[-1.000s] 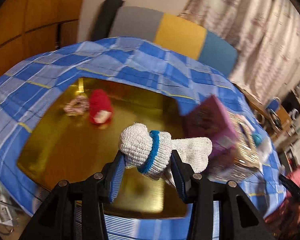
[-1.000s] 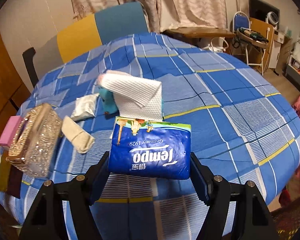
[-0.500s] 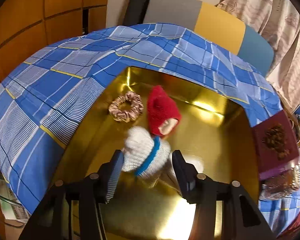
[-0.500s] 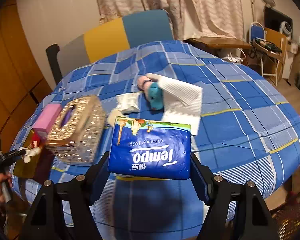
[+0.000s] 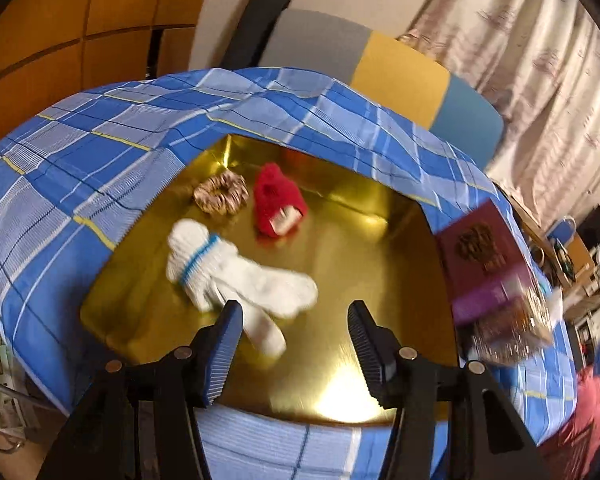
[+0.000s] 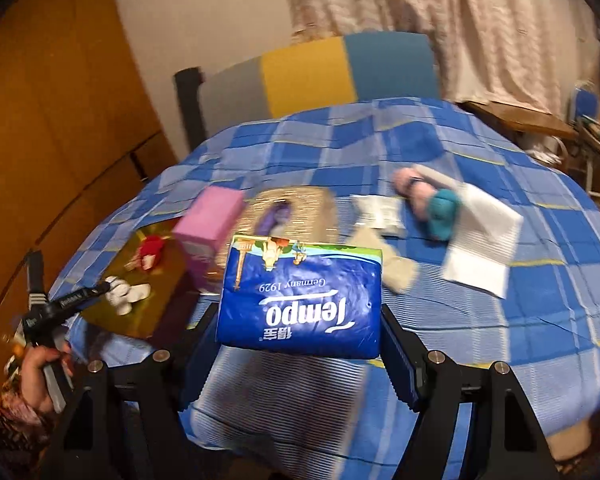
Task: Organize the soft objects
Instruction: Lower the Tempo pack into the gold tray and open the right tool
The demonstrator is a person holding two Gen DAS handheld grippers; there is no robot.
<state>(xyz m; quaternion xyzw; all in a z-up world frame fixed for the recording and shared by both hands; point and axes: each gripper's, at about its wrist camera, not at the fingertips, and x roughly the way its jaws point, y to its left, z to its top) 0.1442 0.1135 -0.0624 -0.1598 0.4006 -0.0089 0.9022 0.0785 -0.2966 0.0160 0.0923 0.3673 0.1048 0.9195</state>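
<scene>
The rolled white gloves (image 5: 236, 276) lie loose in the gold tray (image 5: 380, 280) at the counter's (image 5: 80, 152) near left edge, close to a red knit piece (image 5: 278, 204) and a scrunchie (image 5: 220, 198). The left tongs (image 5: 296, 338) hang just above them, jaws spreading apart, nothing clamped. The right tongs (image 6: 300, 338) are clamped on a blue tissue pack (image 6: 300, 300). Farther along the counter sit a pink box (image 6: 210, 220), a glittery tissue box (image 6: 288, 216) and a white napkin (image 6: 480, 248).
</scene>
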